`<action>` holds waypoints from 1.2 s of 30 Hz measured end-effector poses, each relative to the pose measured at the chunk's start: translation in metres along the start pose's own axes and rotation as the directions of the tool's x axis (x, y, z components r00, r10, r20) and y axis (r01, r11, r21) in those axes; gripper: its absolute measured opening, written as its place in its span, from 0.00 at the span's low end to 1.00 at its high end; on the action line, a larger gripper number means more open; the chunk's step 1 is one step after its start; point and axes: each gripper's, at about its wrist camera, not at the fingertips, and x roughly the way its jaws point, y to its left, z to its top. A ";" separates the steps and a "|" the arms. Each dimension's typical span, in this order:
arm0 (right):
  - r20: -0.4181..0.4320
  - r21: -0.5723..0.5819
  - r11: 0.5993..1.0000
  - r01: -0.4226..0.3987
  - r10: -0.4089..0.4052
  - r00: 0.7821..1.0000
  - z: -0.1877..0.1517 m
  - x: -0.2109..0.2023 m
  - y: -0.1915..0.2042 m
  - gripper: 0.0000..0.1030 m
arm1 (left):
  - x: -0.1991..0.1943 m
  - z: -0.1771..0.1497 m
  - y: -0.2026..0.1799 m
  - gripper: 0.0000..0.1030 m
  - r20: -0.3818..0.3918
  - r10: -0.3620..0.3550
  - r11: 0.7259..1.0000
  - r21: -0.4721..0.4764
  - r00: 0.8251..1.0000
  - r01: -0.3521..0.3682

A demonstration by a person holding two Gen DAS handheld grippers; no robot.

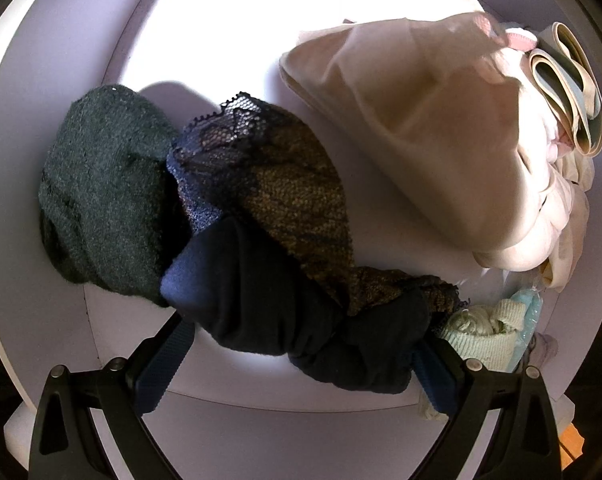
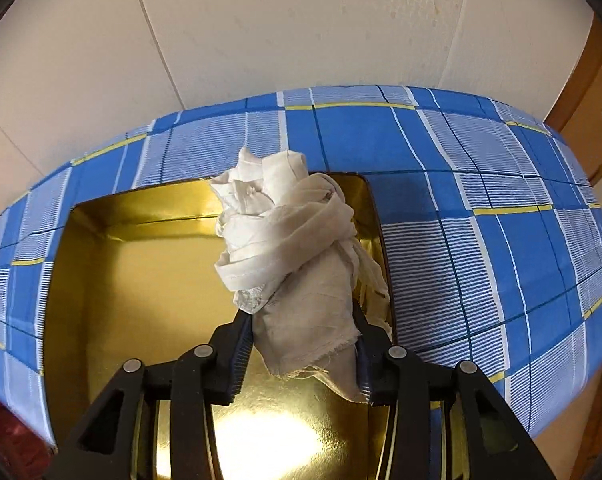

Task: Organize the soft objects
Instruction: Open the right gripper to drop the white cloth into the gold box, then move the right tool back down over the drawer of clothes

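Between the right gripper's [image 2: 301, 336] pads, a white cloth [image 2: 285, 240], above the gold tin [image 2: 141, 280].

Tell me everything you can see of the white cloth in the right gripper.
The white cloth is a thin, creased, off-white woven fabric, bunched and twisted into a loose roll with a wrapped band around its middle, a frayed lower edge and a bit of lace showing. The right gripper pinches its lower end between both pads. It hangs over the gold box, near the box's right wall; whether it touches the box is unclear.
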 end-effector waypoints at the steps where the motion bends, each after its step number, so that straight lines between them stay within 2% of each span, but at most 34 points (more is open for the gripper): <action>1: -0.004 -0.001 1.000 0.004 -0.004 1.000 0.000 0.002 0.001 0.44 | 0.001 0.000 0.000 0.99 0.000 0.000 1.000 0.000 1.000 0.000; 5: -0.003 -0.011 0.999 0.041 -0.041 0.999 -0.001 0.009 0.002 0.52 | 0.001 0.000 0.001 0.99 -0.001 0.000 1.000 0.000 1.000 0.000; 9: 0.017 -0.020 0.999 0.028 -0.028 0.999 -0.003 0.003 -0.001 0.63 | 0.001 0.000 0.002 0.99 -0.003 0.004 1.000 0.002 1.000 -0.004; 14: 0.097 -0.033 0.999 0.016 -0.013 0.995 -0.009 -0.020 -0.009 0.67 | 0.004 0.002 0.001 0.99 -0.009 0.011 1.000 0.003 1.000 -0.011; 21: 0.138 -0.042 0.998 -0.039 0.044 0.989 -0.026 -0.043 -0.026 0.67 | 0.006 0.004 0.000 1.00 -0.010 0.012 1.000 -0.002 1.000 -0.012; 31: 0.226 -0.081 0.989 -0.124 0.140 0.964 -0.082 -0.081 -0.061 0.67 | 0.006 0.003 -0.002 1.00 -0.013 0.016 1.000 -0.009 1.000 -0.017; 36: 0.254 -0.059 0.983 -0.172 0.182 0.950 -0.119 -0.094 -0.084 0.73 | 0.006 0.003 -0.001 1.00 -0.014 0.015 1.000 -0.008 1.000 -0.015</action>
